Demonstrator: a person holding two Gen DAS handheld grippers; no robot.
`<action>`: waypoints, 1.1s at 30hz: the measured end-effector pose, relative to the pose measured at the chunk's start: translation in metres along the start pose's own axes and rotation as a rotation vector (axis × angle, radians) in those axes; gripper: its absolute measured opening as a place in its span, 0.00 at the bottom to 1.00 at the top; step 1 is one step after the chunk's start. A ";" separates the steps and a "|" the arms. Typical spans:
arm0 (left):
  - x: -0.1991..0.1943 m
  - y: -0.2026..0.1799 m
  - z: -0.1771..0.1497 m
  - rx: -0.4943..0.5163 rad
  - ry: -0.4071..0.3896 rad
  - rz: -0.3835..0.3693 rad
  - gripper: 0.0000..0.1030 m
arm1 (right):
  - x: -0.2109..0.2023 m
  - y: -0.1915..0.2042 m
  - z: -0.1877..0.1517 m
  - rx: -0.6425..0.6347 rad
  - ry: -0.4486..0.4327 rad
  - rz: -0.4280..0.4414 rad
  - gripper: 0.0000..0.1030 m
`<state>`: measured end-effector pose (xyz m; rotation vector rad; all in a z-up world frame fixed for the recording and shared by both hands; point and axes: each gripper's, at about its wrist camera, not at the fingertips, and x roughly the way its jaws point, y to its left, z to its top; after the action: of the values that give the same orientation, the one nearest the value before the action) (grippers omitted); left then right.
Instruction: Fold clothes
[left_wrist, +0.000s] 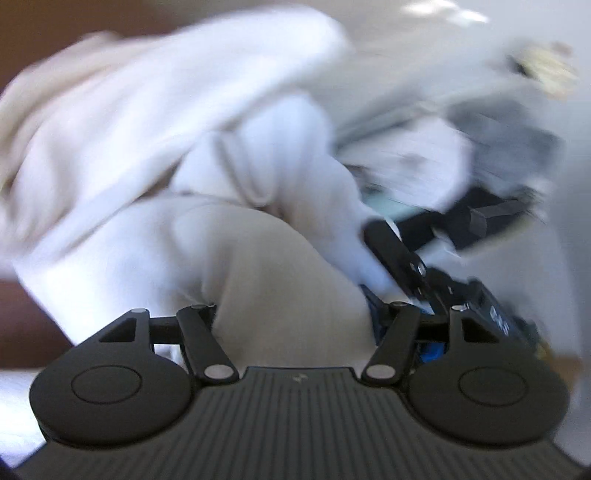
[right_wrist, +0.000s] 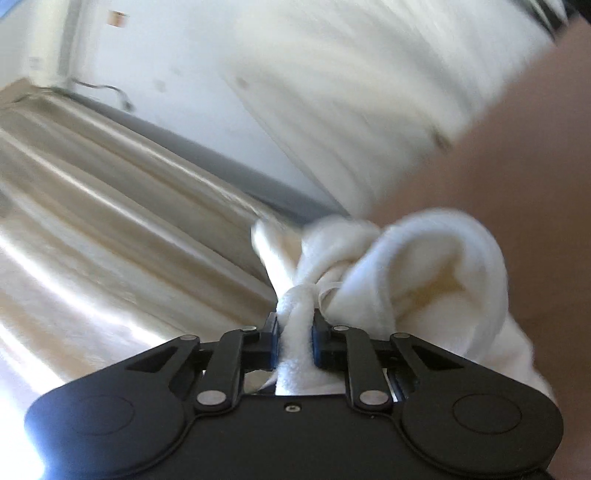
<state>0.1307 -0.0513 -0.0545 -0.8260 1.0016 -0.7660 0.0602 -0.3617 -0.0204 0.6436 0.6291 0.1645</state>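
A white fleece garment (left_wrist: 177, 122) fills the left wrist view, bunched and blurred by motion. It drapes over my left gripper (left_wrist: 295, 295), whose fingertips are hidden under the cloth, so its state does not show. My right gripper (right_wrist: 294, 332) is shut on a bunched fold of the same white garment (right_wrist: 406, 266), which balloons up to the right of the jaws. The right gripper (left_wrist: 399, 254) also shows in the left wrist view, close in front on the right, with cloth in it.
A beige sheeted surface (right_wrist: 110, 192) with long creases lies below the right gripper. A white wall (right_wrist: 184, 74) with a grey skirting and a cable runs behind. A forearm (right_wrist: 517, 184) fills the right side. Grey and patterned clothes (left_wrist: 509, 140) lie at the right.
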 end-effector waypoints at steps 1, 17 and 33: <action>0.002 -0.016 -0.003 0.030 0.001 -0.056 0.61 | -0.017 0.003 0.006 -0.042 -0.038 -0.050 0.19; 0.068 -0.158 -0.117 0.686 0.059 0.477 0.70 | -0.151 0.032 0.010 -0.625 -0.049 -0.676 0.58; 0.022 -0.150 -0.214 0.806 0.050 0.371 0.74 | -0.288 0.011 0.008 -0.188 0.002 -0.648 0.67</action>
<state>-0.0845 -0.1905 0.0012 0.0748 0.7564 -0.7770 -0.1660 -0.4523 0.1339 0.2358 0.7839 -0.3771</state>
